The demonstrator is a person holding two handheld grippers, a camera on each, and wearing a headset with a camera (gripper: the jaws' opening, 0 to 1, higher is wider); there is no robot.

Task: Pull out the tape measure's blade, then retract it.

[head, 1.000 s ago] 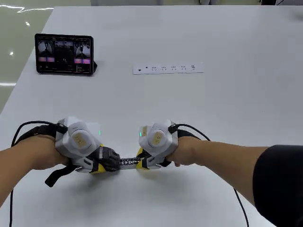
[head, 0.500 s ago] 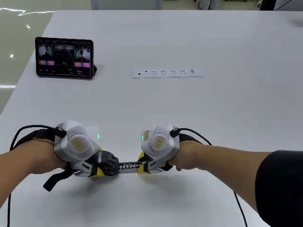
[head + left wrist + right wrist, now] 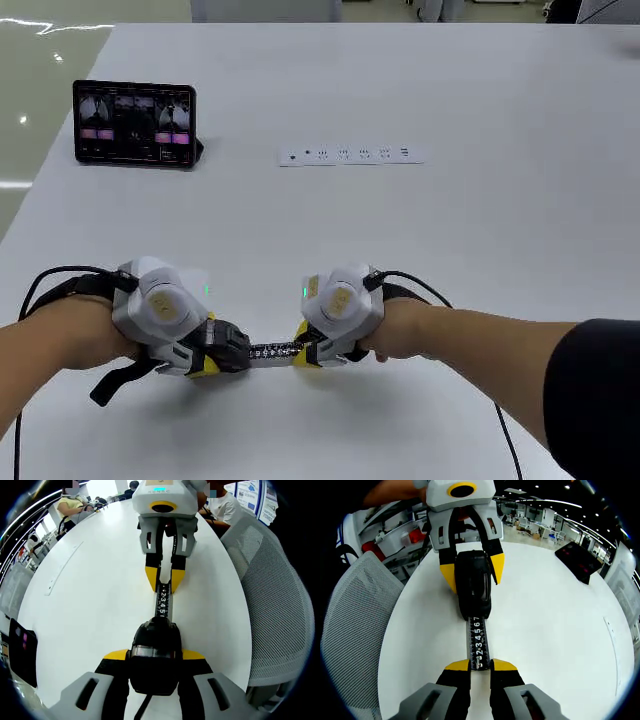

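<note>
Over table (image 3: 450, 120): L claw (image 3: 155, 654) grips case (image 3: 473, 582); R claw (image 3: 481, 665) prob. pinches blade (image 3: 477, 637).

Black tape measure (image 3: 156, 652), white numerals on its dark blade (image 3: 477, 640), yellow-tipped tongs (image 3: 480, 666).

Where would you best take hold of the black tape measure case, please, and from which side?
Grip the black tape measure case across its two broad flat sides, coming from the end opposite the blade slot, as the left gripper does. The numbered blade leaves the front toward the right gripper, which pinches its tip, so this approach likely keeps the blade's path free.
</note>
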